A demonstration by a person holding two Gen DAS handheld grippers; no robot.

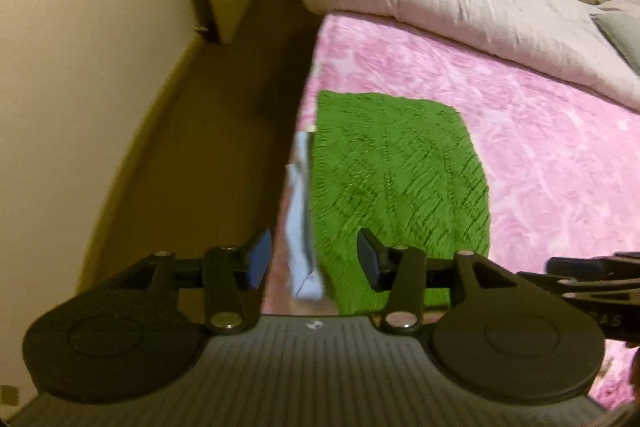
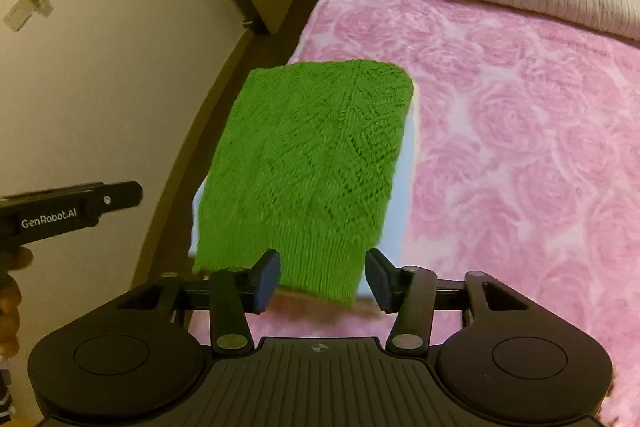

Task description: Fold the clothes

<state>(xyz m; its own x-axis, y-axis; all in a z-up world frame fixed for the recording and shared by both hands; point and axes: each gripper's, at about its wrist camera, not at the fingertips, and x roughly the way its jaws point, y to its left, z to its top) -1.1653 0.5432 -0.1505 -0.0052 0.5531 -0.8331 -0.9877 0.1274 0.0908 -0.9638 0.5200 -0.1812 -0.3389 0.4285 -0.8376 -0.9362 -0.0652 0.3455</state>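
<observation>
Both tongs, left (image 1: pixel 314 259) and right (image 2: pixel 322 277), released; green knit (image 2: pixel 308 163) folded atop pale blue garment (image 2: pixel 404 187), 12 o'clock, stacked neatly, I judge.

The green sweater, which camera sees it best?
The right wrist view: the folded green sweater sits mid-frame, sharp, its knit pattern and ribbed hem clear, on a light blue garment. The left wrist view shows the sweater too, but blurred, with its near edge hidden behind the left tool.
</observation>
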